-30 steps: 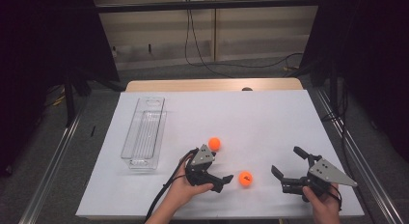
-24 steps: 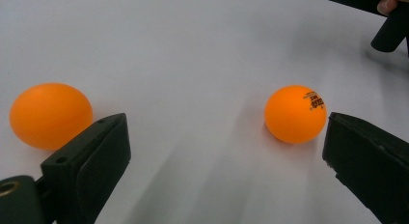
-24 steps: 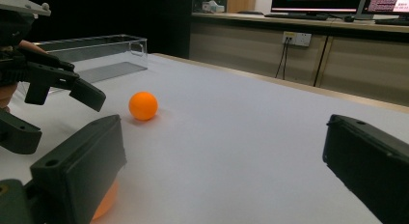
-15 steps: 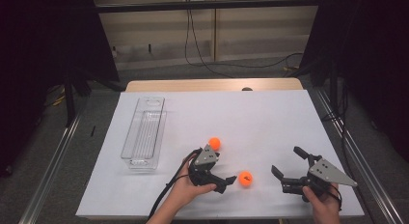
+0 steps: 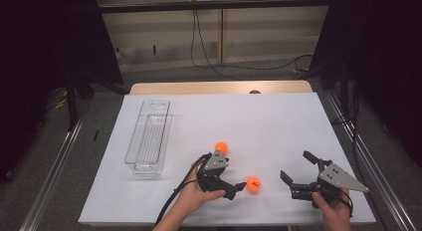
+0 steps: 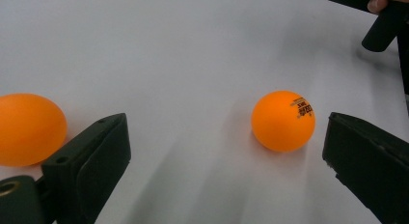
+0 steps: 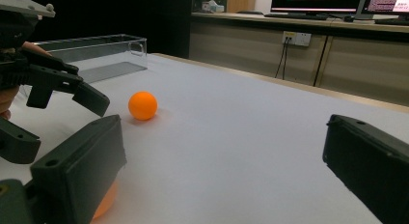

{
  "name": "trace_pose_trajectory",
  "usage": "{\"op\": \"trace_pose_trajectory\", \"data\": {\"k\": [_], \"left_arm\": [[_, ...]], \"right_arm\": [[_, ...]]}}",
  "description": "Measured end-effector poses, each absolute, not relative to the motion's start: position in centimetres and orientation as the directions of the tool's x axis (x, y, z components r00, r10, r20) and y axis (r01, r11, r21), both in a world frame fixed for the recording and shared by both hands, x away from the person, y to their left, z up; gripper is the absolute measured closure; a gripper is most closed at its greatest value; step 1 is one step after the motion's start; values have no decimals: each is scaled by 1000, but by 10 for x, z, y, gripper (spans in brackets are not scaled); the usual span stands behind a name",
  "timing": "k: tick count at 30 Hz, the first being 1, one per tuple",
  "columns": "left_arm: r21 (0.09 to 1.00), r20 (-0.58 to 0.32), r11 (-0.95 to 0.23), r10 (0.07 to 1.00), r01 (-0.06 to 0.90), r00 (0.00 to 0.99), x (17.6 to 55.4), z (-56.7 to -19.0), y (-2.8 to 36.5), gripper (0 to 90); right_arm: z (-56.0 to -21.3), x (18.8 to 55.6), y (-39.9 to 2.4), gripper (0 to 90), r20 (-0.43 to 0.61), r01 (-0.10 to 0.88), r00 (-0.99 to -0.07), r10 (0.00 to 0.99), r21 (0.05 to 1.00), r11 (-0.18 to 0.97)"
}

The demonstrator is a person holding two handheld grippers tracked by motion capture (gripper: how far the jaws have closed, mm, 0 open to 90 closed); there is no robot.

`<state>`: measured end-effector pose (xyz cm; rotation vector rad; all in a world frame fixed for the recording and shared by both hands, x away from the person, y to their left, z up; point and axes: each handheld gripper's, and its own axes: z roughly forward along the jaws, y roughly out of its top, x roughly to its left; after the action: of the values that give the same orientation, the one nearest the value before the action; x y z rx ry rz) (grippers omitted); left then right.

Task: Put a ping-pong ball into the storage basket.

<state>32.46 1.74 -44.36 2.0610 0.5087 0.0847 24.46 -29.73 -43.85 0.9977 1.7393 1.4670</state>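
Orange ping-pong ball [image 6: 283,120] sits between the open left hand-held gripper [image 5: 230,179] jaws; centre it, then close gently.

White tabletop [image 5: 259,121] with three things on it.
A clear tray [image 5: 148,139] lies at its left; two orange balls [image 5: 221,147] [image 5: 254,184] sit near the front.

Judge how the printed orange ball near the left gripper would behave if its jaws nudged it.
The smooth printed orange ball lies free on the flat white table, so it would probably roll. It looks like a table-tennis ball, likely light. The left gripper, jaws open, might squeeze it out sideways.
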Motion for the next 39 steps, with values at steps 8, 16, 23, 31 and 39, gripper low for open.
{"op": "trace_pose_trajectory", "data": {"k": [8,16,23,31,39], "left_arm": [[836,-146,-447,379,318,914,324,-443,15,31],[835,-143,-452,371,313,917,323,-442,11,32],[828,-139,-467,366,311,920,323,-442,8,33],[820,-135,-484,358,307,924,323,-442,4,35],[815,-132,-497,343,299,930,322,-441,-1,35]], "right_arm": [[-438,244,-297,6,-2,143,-505,863,986,86],[-438,244,-297,6,-3,143,-505,863,986,86],[-438,244,-298,6,-3,143,-505,863,986,87],[-438,245,-298,6,-3,143,-505,863,986,87],[-439,245,-298,6,-5,142,-505,863,986,89]]}}
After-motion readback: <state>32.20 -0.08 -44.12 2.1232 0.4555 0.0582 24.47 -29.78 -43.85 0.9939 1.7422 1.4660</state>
